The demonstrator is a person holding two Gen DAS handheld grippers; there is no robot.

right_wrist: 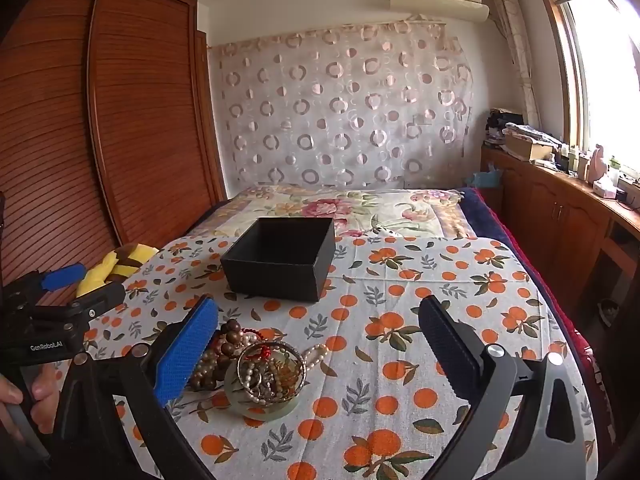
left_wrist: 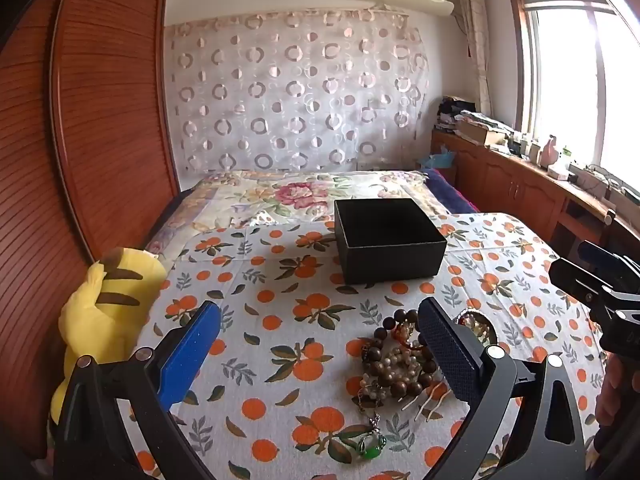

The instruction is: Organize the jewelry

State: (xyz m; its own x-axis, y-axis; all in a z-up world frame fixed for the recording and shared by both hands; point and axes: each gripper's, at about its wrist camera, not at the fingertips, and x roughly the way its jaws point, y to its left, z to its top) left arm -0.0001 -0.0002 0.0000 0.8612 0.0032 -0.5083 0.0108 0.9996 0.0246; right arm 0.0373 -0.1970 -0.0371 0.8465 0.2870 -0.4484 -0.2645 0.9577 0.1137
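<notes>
A heap of jewelry [left_wrist: 394, 364] of brown bead bracelets, pearl strands and bangles lies on the orange-print tablecloth [left_wrist: 280, 320], with a green ring [left_wrist: 370, 446] nearest the camera. In the right wrist view the heap [right_wrist: 256, 364] includes a pale bangle [right_wrist: 266, 380]. An open, empty black box [left_wrist: 386, 240] stands behind it, also in the right wrist view [right_wrist: 282, 258]. My left gripper [left_wrist: 320, 320] is open above the cloth, the heap by its right finger. My right gripper [right_wrist: 320, 316] is open, the heap by its left finger. Neither holds anything.
A yellow striped plush toy [left_wrist: 108, 300] lies at the table's left edge. A bed with a floral cover [left_wrist: 304, 192] lies beyond the table. A wooden wardrobe [left_wrist: 80, 120] stands left. A cluttered wooden counter [left_wrist: 520, 168] runs under the window on the right.
</notes>
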